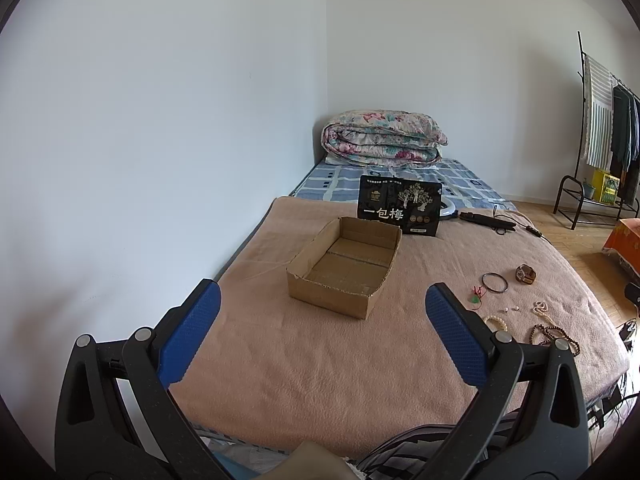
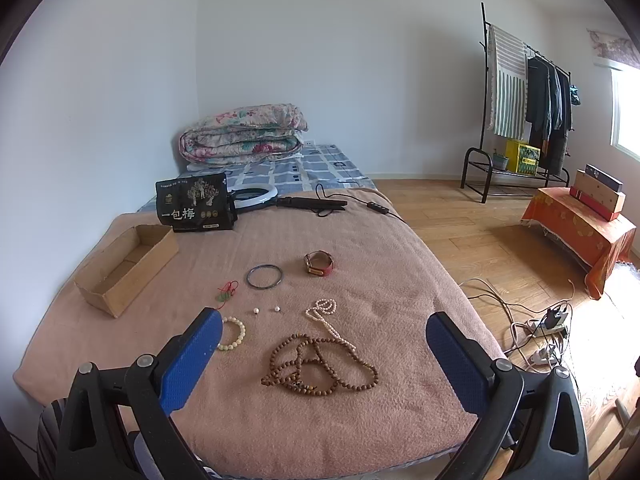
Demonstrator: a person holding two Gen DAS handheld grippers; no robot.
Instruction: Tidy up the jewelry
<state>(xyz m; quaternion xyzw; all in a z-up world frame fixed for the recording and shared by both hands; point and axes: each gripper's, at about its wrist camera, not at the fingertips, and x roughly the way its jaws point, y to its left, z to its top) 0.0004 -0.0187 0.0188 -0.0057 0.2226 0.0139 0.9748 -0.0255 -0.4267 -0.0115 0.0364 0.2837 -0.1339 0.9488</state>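
Observation:
An empty cardboard box (image 1: 345, 266) sits on the pink blanket, ahead of my open, empty left gripper (image 1: 322, 334); it also shows at the left in the right wrist view (image 2: 128, 266). Jewelry lies on the blanket: a brown bead necklace (image 2: 320, 364), a white pearl necklace (image 2: 326, 316), a pale bead bracelet (image 2: 234, 334), two loose pearls (image 2: 266, 310), a dark bangle (image 2: 264, 277), a red-cord green pendant (image 2: 226, 292) and a red wristband (image 2: 319, 263). My open, empty right gripper (image 2: 324, 354) hovers near the brown necklace.
A black snack bag (image 2: 195, 203) stands behind the box, with a ring light (image 2: 254, 196) and its cable beside it. A folded quilt (image 2: 244, 134) lies at the bed's head. The bed edge, wooden floor, cables (image 2: 532, 332) and a clothes rack (image 2: 520, 120) are at the right.

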